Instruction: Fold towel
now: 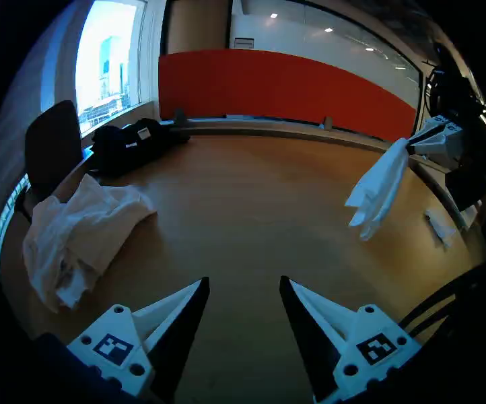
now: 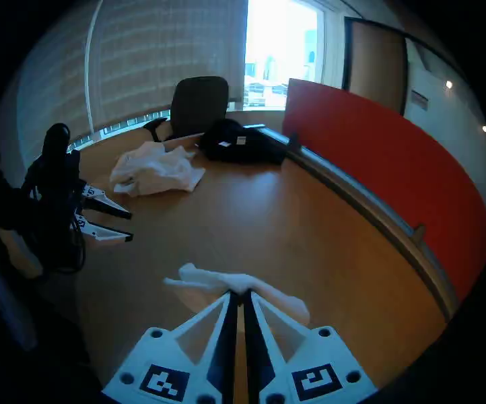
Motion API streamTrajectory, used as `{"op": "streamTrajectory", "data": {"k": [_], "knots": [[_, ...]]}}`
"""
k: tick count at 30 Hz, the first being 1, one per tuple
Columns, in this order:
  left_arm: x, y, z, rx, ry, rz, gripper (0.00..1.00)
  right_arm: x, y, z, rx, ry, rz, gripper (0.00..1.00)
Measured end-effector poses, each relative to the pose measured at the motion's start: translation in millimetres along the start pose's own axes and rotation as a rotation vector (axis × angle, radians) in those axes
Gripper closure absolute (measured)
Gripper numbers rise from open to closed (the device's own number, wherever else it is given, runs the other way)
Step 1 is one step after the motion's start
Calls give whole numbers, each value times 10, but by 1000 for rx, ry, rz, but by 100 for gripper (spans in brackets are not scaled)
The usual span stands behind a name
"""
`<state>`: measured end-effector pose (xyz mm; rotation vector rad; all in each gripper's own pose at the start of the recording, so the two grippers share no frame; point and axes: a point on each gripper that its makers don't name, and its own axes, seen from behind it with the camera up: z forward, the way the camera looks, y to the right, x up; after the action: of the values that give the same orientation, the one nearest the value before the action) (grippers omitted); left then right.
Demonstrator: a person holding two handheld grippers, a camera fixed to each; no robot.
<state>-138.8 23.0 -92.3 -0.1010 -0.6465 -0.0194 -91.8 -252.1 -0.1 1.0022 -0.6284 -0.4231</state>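
A white towel (image 1: 377,190) hangs above the wooden table (image 1: 256,202) from my right gripper (image 1: 412,143), seen at the right of the left gripper view. In the right gripper view that gripper (image 2: 240,296) is shut on the towel (image 2: 243,286), whose cloth bunches just past the fingertips. My left gripper (image 1: 243,286) stands open over the bare table with nothing between its fingers. It also appears at the left of the right gripper view, left gripper (image 2: 130,225) held by a dark-sleeved hand. A crumpled pile of white towels (image 1: 81,236) lies at the table's left side.
A black bag (image 1: 132,143) rests near the window end of the table, with a dark office chair (image 1: 51,145) beside it. A red partition (image 1: 283,87) runs along the far edge. A small white cloth (image 1: 439,225) lies at the right edge.
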Motion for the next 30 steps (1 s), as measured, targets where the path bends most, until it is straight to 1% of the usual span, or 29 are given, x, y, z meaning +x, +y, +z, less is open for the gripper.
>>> {"op": "streamTrajectory", "data": {"k": [9, 15, 24, 30], "knots": [[6, 15, 10, -4, -1, 7, 23, -45, 155, -276, -9, -2, 16, 94], [23, 30, 14, -5, 0, 9, 23, -174, 326, -499, -33, -19, 27, 94], [41, 25, 17, 0, -5, 13, 23, -397, 680, -866, -90, -30, 68, 94], [52, 21, 12, 5, -8, 20, 23, -619, 948, -1125, -137, -55, 86, 94]]}}
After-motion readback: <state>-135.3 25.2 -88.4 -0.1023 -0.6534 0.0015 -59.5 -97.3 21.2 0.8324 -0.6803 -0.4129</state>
